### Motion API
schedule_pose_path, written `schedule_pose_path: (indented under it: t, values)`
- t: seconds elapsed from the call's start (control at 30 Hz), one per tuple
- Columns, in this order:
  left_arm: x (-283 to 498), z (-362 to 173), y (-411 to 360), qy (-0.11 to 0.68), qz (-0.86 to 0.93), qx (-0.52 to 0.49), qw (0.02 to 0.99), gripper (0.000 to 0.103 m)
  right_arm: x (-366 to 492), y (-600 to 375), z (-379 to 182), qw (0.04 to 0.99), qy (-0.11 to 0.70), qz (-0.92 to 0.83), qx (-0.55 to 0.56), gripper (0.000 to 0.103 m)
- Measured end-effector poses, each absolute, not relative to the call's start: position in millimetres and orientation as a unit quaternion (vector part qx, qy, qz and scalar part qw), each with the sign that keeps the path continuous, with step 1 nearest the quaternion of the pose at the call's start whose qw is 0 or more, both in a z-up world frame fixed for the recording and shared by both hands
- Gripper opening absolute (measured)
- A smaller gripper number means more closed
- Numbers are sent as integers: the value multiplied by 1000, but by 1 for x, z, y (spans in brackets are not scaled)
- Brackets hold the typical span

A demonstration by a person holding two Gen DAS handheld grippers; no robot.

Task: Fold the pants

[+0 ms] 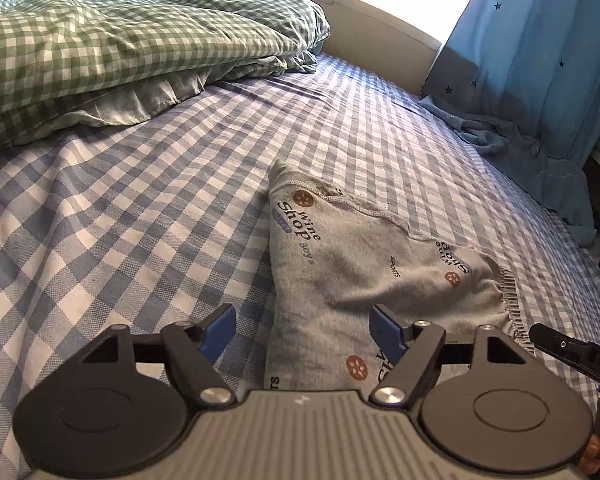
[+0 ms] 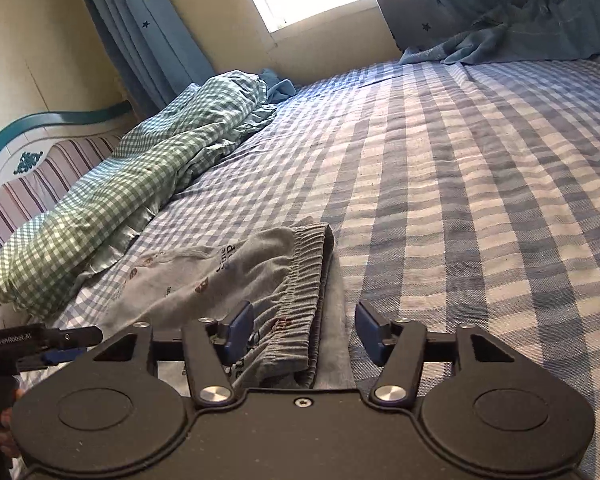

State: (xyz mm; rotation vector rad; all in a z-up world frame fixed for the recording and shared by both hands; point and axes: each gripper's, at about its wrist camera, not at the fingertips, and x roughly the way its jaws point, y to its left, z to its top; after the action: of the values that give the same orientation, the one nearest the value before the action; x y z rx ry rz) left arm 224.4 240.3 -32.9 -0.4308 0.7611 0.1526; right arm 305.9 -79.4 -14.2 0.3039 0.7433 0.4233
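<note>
Grey pants (image 1: 340, 264) printed with words and round brown badges lie folded on the blue checked bed sheet (image 1: 140, 220). In the left wrist view my left gripper (image 1: 306, 334) is open over the near edge of the pants, its blue pads apart and pressing on nothing. In the right wrist view the pants (image 2: 236, 276) show their gathered elastic waistband (image 2: 308, 280). My right gripper (image 2: 304, 334) is open with the waistband end lying between its pads, untouched. Each gripper shows at the other view's edge: the right gripper (image 1: 572, 352), the left gripper (image 2: 40, 340).
A green checked duvet (image 1: 120, 48) is bunched at the head of the bed, also seen as the duvet (image 2: 120, 184) by the striped headboard (image 2: 28, 184). Blue curtains (image 1: 540, 60) and crumpled blue cloth (image 1: 540, 160) lie by the window. The sheet (image 2: 480, 200) spreads wide to the right.
</note>
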Motion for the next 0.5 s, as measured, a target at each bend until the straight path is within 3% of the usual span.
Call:
schedule_pose_path:
  t: [0.3,0.37,0.5]
  values:
    - [189,0,220,336,86,-165,923,102,266,-77,14,918,307,217,124,91]
    - [180,7,214,326,92,-149,929,102,256,-76,22,923,292,220,117,99]
    - [162,19,203,310,102,-130,936,102,235,-75,37,934,261,221,102,102]
